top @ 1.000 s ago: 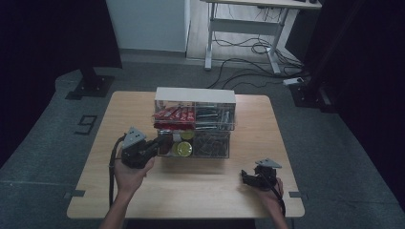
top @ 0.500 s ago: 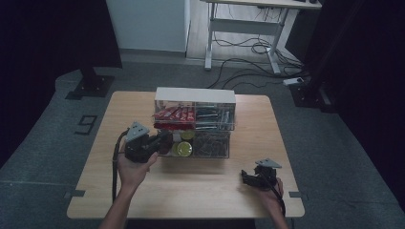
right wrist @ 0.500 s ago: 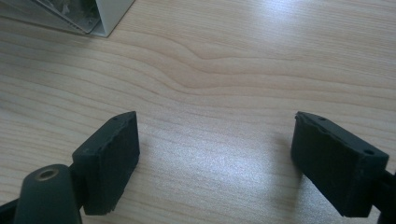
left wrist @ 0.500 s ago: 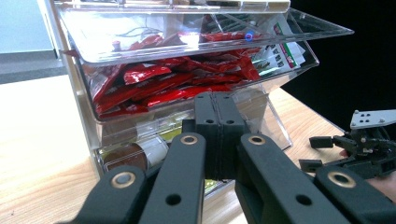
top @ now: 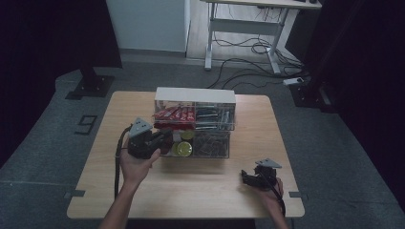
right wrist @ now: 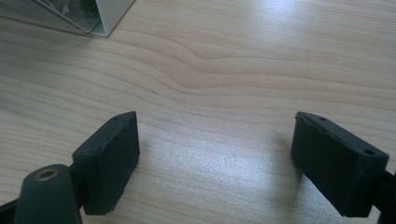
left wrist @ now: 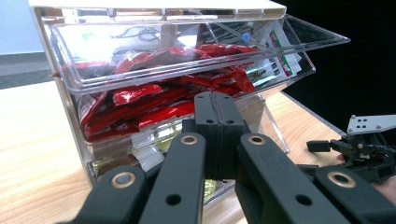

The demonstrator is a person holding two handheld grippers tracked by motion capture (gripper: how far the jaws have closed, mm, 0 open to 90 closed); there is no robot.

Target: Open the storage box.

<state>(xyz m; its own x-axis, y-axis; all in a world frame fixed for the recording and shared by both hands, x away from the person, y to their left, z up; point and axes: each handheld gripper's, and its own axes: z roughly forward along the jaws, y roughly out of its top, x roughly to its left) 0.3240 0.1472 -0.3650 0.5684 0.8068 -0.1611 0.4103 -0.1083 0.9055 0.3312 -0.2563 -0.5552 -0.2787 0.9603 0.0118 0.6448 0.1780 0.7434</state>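
A white organizer [top: 195,95] with clear tilt-out bins stands mid-table. Its upper left bin [left wrist: 163,102] is tilted open and holds red packets [top: 174,114]. My left gripper [top: 166,136] is at the organizer's left front, pointing at it. In the left gripper view its jaws [left wrist: 216,100] are pressed together just in front of that bin, with nothing visible between them. My right gripper [top: 245,177] rests low near the table's front right, apart from the organizer. Its jaws [right wrist: 215,128] stand wide open over bare wood.
The lower bins hold yellow round items [top: 183,149] and dark metal pieces [top: 210,143]; the upper right bin [top: 215,117] holds more. A corner of the organizer [right wrist: 100,16] lies ahead and left of the right gripper. The table's front edge [top: 191,214] is close.
My left gripper has moved forward and to the right, closer to the organizer's left bins. The right gripper has stayed where it was.
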